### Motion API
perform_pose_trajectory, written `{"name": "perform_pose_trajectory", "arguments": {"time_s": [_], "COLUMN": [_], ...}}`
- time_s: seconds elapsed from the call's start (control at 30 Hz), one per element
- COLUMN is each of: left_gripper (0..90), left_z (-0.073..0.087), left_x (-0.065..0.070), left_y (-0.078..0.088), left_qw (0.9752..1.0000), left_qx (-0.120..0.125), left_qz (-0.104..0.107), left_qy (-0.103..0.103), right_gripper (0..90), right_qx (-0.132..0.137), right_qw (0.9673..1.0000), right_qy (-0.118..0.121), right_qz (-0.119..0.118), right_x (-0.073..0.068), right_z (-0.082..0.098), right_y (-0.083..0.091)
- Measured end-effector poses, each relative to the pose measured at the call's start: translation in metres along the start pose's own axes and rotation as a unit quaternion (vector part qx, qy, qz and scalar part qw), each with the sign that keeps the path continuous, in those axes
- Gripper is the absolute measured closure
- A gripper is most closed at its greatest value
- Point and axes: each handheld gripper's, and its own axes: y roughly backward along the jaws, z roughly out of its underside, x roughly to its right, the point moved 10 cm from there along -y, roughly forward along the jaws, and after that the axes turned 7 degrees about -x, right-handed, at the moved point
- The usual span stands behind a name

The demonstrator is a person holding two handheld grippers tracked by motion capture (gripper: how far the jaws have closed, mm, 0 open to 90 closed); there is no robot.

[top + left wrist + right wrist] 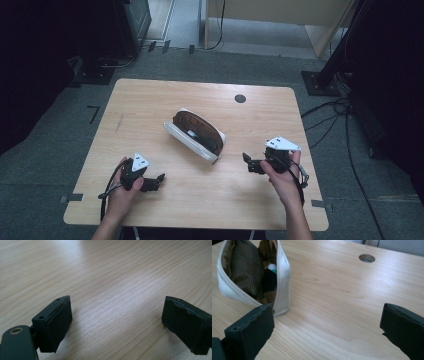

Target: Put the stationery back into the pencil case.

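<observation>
A white zip pouch (187, 141) with a brown lining lies open at the middle of the wooden table (150, 100). In the right gripper view the pouch (283, 277) holds a dark item (269, 280) and a white piece with a green band (272, 267). My right gripper (246, 162) is held to the right of the pouch, pointing toward it, and its jaws stand wide apart with nothing between them (327, 325). At the front left my left gripper (159, 180) rests low over bare wood, open and empty (116, 322).
A round cable hole (240, 98) sits near the table's far edge, right of centre. On the grey floor around the table are black stand bases (320, 82) and loose cables (340, 107). A dark cabinet (132, 25) stands at the far left.
</observation>
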Motion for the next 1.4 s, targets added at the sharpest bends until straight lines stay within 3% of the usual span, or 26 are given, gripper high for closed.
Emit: {"name": "perform_pose_trajectory", "arguments": {"time_s": [0.43,1.0,1.4], "left_gripper": [9.7,9.7,9.6], "left_z": [0.000,0.000,0.000], "left_x": [0.000,0.000,0.000], "left_y": [0.000,0.000,0.000], "left_qw": [1.0000,1.0000,1.0000], "left_qx": [-0.001,0.000,0.000], "left_qz": [0.000,0.000,0.000], "left_qy": [-0.001,-0.001,0.000], "right_gripper": [0.0,0.0,0.0], "right_qx": [-0.027,-0.064,-0.091], "right_qw": [0.9987,0.9949,0.9919], "right_qy": [-0.038,-0.045,-0.043], "right_qz": [0.020,0.064,0.078], "right_x": [0.024,0.044,0.047], "right_z": [0.050,0.095,0.116], "right_y": [0.004,0.003,-0.006]}}
